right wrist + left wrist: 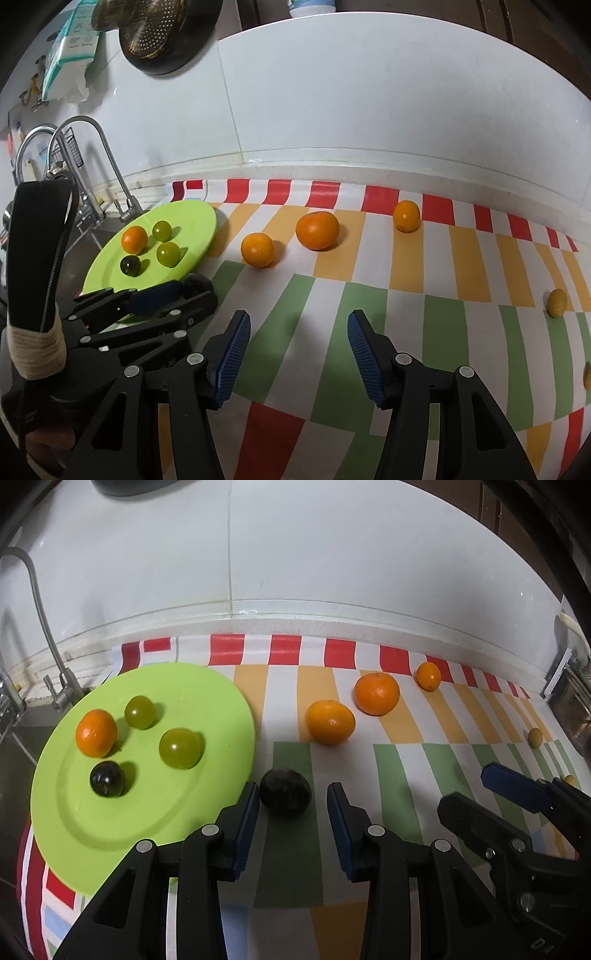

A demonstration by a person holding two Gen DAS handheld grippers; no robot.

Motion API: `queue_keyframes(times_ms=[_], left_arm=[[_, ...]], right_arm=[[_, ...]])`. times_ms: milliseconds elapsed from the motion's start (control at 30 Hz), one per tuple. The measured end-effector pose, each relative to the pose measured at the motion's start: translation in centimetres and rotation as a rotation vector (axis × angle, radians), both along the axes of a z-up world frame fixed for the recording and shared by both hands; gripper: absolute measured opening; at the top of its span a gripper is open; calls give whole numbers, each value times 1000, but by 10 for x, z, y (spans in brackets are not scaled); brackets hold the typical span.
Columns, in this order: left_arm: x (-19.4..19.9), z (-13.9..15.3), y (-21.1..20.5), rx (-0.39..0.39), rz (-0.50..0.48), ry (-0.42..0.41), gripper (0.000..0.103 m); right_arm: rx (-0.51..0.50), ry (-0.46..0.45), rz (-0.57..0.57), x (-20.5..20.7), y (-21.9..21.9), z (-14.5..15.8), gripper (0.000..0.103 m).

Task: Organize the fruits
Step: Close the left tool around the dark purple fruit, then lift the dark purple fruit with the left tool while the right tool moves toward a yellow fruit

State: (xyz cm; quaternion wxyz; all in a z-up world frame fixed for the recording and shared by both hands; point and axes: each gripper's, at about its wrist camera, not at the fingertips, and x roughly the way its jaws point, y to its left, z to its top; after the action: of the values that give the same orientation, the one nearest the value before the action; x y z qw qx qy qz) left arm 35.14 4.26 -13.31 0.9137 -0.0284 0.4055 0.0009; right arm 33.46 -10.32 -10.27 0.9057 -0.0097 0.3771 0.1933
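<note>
A green plate [207,701] [195,218] holds a small orange [96,733], two green grapes [139,712] [180,747] and a dark grape [107,779]. A dark round fruit [285,792] lies on the striped cloth just right of the plate. My left gripper [291,805] is open with the dark fruit between its fingertips, nearer the left finger. My right gripper [297,328] is open and empty over the green stripes. Three oranges [257,249] [317,229] [406,216] lie in a row behind.
A small yellow fruit [557,302] lies at the right, another [587,374] at the edge. A sink with taps [107,162] lies left of the plate. A white tiled wall [369,92] backs the counter. The right gripper [517,786] shows in the left wrist view.
</note>
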Motion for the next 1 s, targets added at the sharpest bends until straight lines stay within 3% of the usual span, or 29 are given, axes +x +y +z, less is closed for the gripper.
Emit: queue_keyframes(times_ms=[100, 167, 500, 1000], left_arm=[[6, -1, -3, 4, 3, -3, 38], [7, -1, -3, 2, 2, -10, 28], [-4, 11, -10, 28, -47, -29, 28], [-37, 48, -63, 42, -239, -102, 28]], right_arm=[[7, 8, -7, 2, -2, -1, 56], [9, 12, -15, 3, -3, -1, 56], [8, 23, -45, 1, -15, -2, 56], [-25, -50, -184, -34, -65, 27, 56]])
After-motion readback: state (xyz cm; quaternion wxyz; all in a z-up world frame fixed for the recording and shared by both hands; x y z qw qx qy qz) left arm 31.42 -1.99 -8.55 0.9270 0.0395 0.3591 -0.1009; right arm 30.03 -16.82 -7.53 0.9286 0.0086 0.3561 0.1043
